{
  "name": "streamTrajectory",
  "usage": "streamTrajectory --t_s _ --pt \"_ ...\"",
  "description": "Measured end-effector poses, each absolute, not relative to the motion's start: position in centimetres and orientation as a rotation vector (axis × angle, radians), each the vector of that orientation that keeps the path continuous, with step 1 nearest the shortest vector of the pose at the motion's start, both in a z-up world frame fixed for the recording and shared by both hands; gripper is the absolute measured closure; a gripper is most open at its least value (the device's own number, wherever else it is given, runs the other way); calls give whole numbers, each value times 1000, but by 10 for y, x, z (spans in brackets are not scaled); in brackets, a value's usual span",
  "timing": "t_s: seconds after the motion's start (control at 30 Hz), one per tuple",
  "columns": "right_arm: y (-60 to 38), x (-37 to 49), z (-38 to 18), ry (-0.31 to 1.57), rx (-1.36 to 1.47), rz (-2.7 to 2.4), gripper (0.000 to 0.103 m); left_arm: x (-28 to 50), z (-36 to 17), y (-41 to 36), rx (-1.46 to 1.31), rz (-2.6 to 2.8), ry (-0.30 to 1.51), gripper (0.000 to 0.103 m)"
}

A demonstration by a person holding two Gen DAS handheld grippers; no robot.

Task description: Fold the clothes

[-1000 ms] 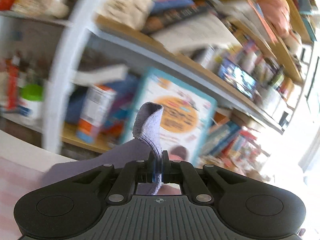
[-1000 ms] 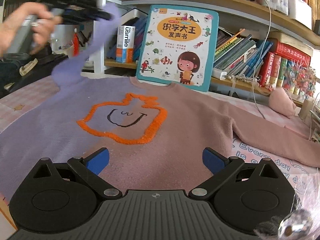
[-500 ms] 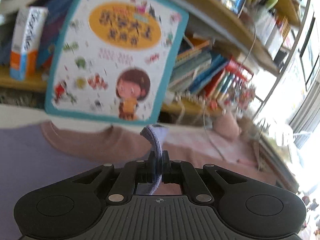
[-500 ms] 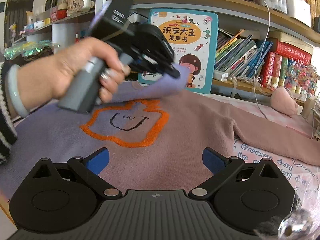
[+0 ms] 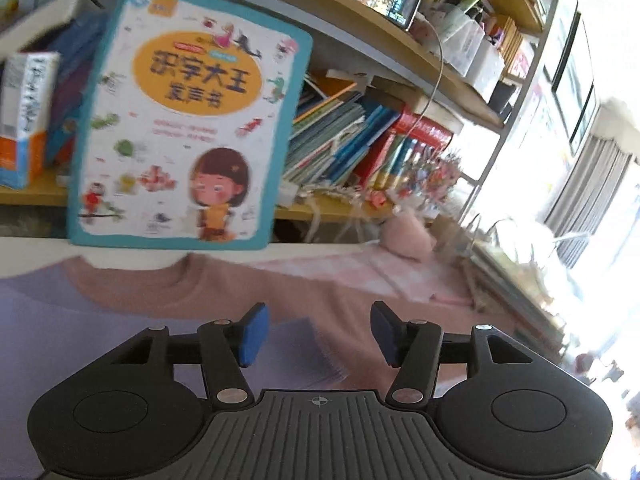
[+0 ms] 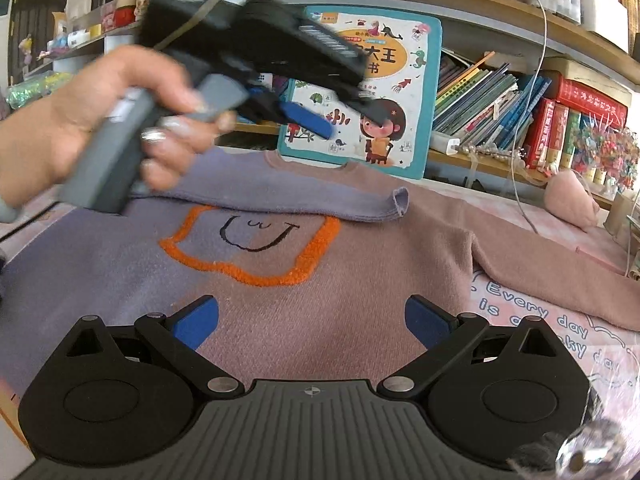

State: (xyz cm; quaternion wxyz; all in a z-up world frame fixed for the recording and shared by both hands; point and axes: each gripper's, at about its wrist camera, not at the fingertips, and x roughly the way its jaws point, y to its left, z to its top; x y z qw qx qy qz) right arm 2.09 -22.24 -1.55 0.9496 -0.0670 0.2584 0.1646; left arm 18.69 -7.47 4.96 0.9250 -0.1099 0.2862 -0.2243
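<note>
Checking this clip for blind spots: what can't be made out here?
- Sweater hem: right wrist view, hidden behind the right gripper.
- Pink sleeve cuff: cut off by the right edge.
- Purple sleeve's shoulder end: hidden by the hand.
- Purple sleeve under the left gripper: left wrist view, blurred.

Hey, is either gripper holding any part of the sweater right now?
No. The left gripper is opening, nothing between its pads; the purple sleeve lies released across the sweater. The right gripper is open, empty.
</note>
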Motion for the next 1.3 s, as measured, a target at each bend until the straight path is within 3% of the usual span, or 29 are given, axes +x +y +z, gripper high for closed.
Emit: streamTrajectory --t_s 0.3,0.63,0.9,1.13,1.3 --pt "-222 24 -17 544 -137 337 3 113 27 -4 11 -159 620 45" --pt "-227 26 -17 542 -103 304 3 47 10 49 63 53 647 45" --pt "-268 21 -17 607 -18 191 6 36 -5 72 -55 34 678 45" --pt "-297 19 -14 637 23 135 47 37 -7 72 -81 21 671 45" --pt "-302 19 -19 666 40 148 61 39 -8 66 -89 -7 664 45"
